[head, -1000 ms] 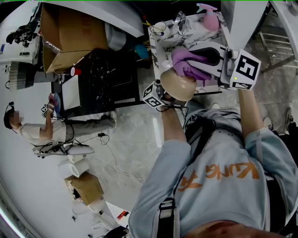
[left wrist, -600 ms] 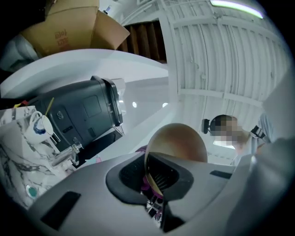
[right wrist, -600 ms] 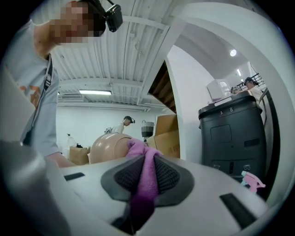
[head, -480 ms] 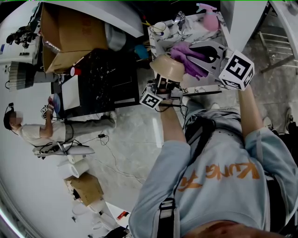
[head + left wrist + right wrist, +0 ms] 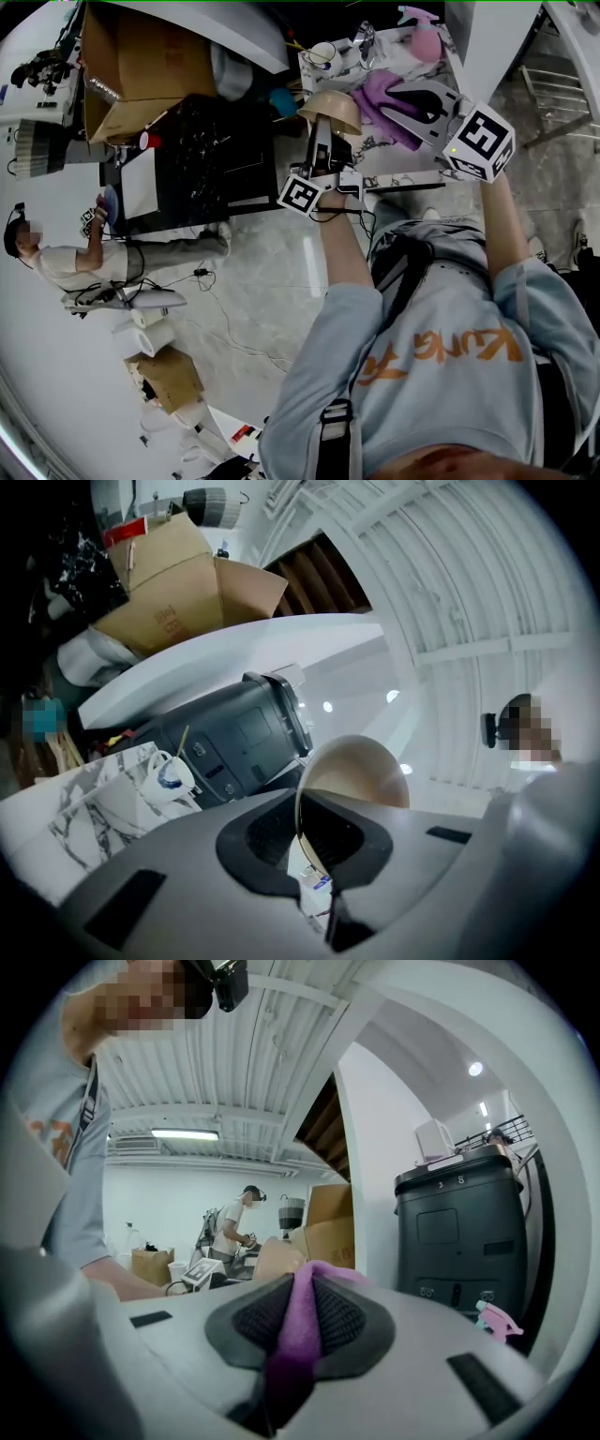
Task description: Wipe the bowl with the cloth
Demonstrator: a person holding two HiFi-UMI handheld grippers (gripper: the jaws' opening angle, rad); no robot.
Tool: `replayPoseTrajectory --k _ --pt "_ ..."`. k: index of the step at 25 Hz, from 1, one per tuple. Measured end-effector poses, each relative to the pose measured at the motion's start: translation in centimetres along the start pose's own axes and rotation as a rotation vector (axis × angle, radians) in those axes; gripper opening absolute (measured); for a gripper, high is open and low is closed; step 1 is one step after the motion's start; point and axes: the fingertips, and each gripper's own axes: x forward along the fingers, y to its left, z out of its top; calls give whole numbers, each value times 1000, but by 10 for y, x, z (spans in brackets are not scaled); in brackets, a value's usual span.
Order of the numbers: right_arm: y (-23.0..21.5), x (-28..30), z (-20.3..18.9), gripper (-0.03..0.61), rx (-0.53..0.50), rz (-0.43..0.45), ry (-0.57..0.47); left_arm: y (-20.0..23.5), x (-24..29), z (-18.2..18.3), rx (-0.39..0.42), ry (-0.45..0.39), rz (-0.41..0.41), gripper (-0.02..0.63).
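In the head view my left gripper (image 5: pixel 324 133) is shut on the rim of a beige bowl (image 5: pixel 330 109), holding it up on edge over the table's left part. The left gripper view shows the bowl (image 5: pixel 361 772) with its rim pinched between the jaws of the left gripper (image 5: pixel 306 844). My right gripper (image 5: pixel 405 96) is shut on a purple cloth (image 5: pixel 377 94) just right of the bowl, and the two do not touch. In the right gripper view the cloth (image 5: pixel 300 1321) fills the gap between the jaws of the right gripper (image 5: pixel 298 1335).
A marble-patterned table (image 5: pixel 380 161) carries a white mug (image 5: pixel 322 56) and a pink spray bottle (image 5: pixel 424 39). A dark bin (image 5: pixel 234 733) stands behind it and an open cardboard box (image 5: pixel 141 70) to the left. A person (image 5: pixel 66 262) stands far left.
The cloth was down in the bowl a second ago. The left gripper has since lifted and tipped the bowl up and away, and the right gripper drew the cloth out to the right.
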Motion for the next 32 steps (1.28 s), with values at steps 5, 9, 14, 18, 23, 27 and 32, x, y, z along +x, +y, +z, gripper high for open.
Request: replayPoseTrajectory --k 5,9,14,18,23,27,32 --pt "-26 -7 3 75 42 -137 -36 29 -6 6 65 32 227 31" --pt "-42 -13 4 75 62 -235 -57 30 -1 10 224 115 315 31" --pt "-58 -19 3 75 68 -332 -50 26 7 15 334 171 385 31" --pt "-69 -25 1 75 81 -405 -40 19 12 25 421 185 439 31" --pt "-81 -33 -3 75 95 -490 -25 9 21 29 616 236 518 31" --pt "-84 -37 -3 75 91 -528 -28 -2 28 28 756 243 543 31" --pt "-86 -41 -1 75 71 -571 -33 -12 33 26 912 232 575 31"
